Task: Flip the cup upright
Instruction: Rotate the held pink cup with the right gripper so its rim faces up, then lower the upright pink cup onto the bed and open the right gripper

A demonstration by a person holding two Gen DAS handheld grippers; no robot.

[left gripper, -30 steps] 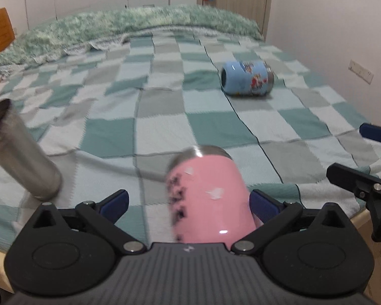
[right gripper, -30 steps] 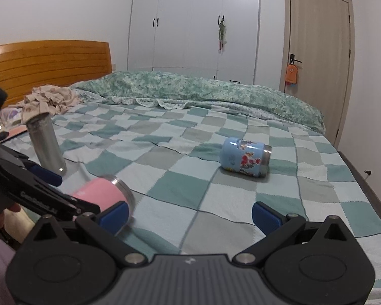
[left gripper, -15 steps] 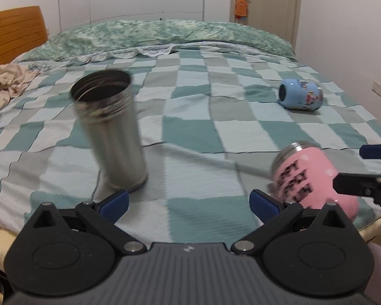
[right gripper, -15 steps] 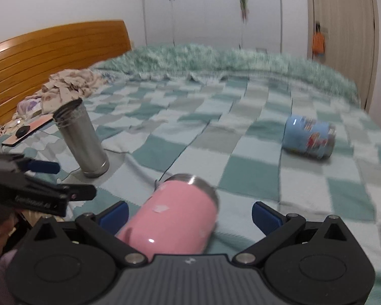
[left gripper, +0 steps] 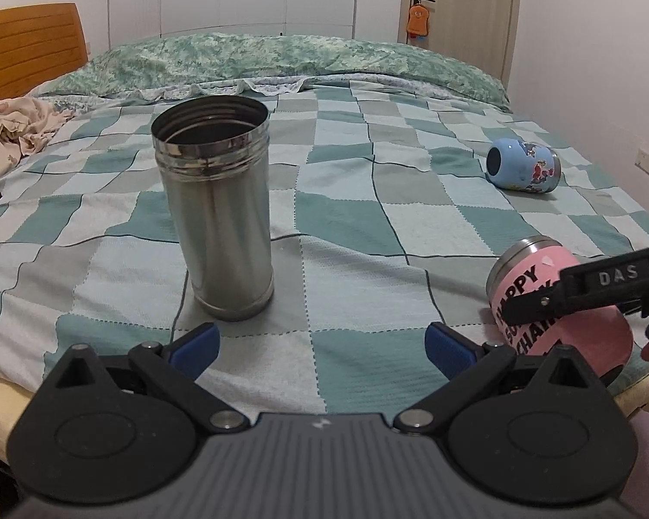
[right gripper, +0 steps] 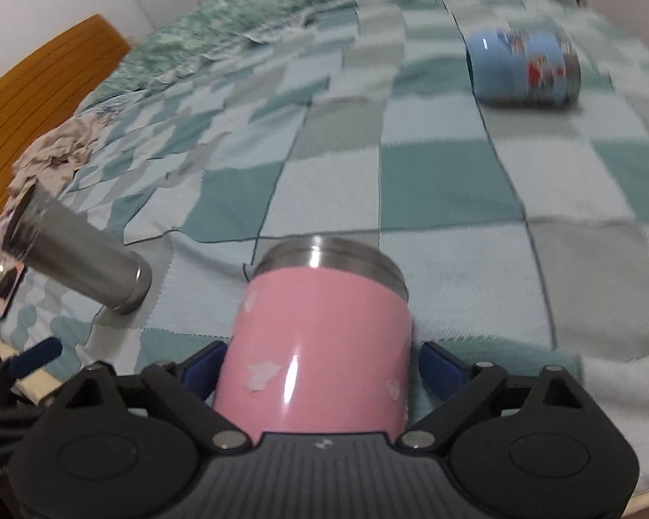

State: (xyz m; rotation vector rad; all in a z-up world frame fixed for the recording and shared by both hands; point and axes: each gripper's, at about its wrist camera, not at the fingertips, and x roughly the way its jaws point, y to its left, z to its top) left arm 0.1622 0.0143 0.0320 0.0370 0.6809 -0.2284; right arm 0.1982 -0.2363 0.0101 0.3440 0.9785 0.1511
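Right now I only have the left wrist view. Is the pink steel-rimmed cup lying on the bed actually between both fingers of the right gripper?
Observer: Yes. In the right wrist view the pink steel-rimmed cup lies between both blue-padded fingers of the right gripper. The jaws are wide and not yet closed on it.
Operator: How is it lined up with the gripper?
Observer: Its steel rim points straight ahead along the fingers, and its base is toward the gripper body.
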